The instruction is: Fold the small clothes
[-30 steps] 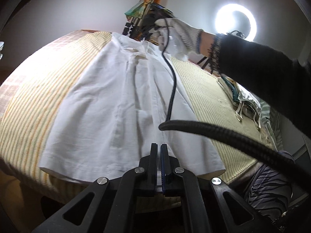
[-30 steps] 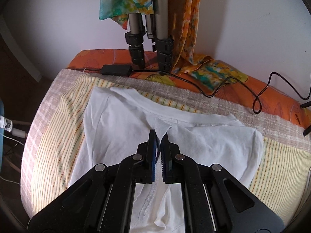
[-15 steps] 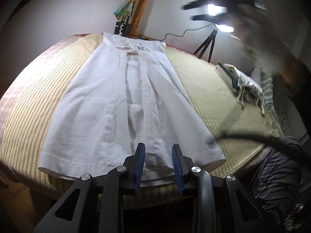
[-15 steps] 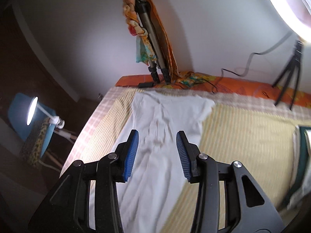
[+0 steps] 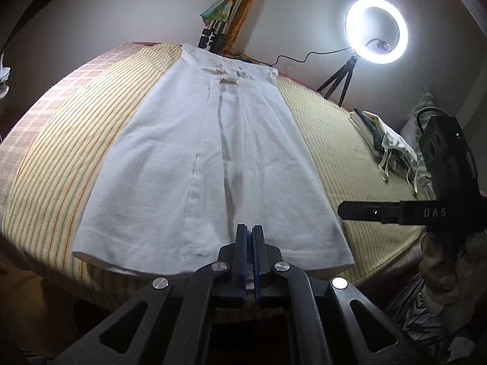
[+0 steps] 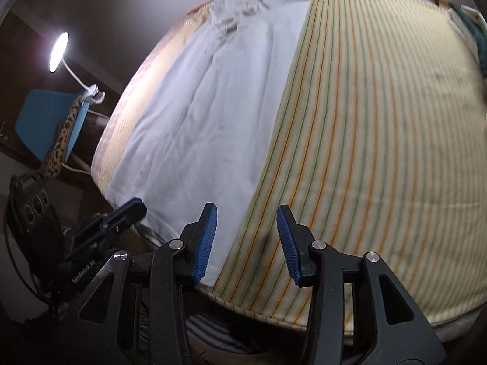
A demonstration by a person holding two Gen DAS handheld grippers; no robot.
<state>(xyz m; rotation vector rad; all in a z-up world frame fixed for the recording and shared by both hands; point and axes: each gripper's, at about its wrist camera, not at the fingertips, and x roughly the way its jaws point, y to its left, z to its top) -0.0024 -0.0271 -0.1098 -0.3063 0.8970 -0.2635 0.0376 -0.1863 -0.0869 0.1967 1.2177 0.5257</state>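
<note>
Striped bed (image 5: 328,133) carries the white garment (image 5: 213,158); left gripper (image 5: 249,237) fingers clenched at its hem, right gripper (image 6: 246,237) fingers spread beside its edge.

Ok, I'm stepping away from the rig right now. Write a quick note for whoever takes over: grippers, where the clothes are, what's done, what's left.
Left gripper: shut at the near hem of the white garment; whether it pinches cloth, I cannot tell.
Right gripper: open, empty, over the garment's near right corner.
Garment: spread lengthwise on the striped bed cover, both sides folded in to the middle, making a long panel.
Another pile of clothes lies at the bed's right side.
Done: side folds.
Left: probably grip both near corners, fold the hem toward the far end, then set it aside.
</note>
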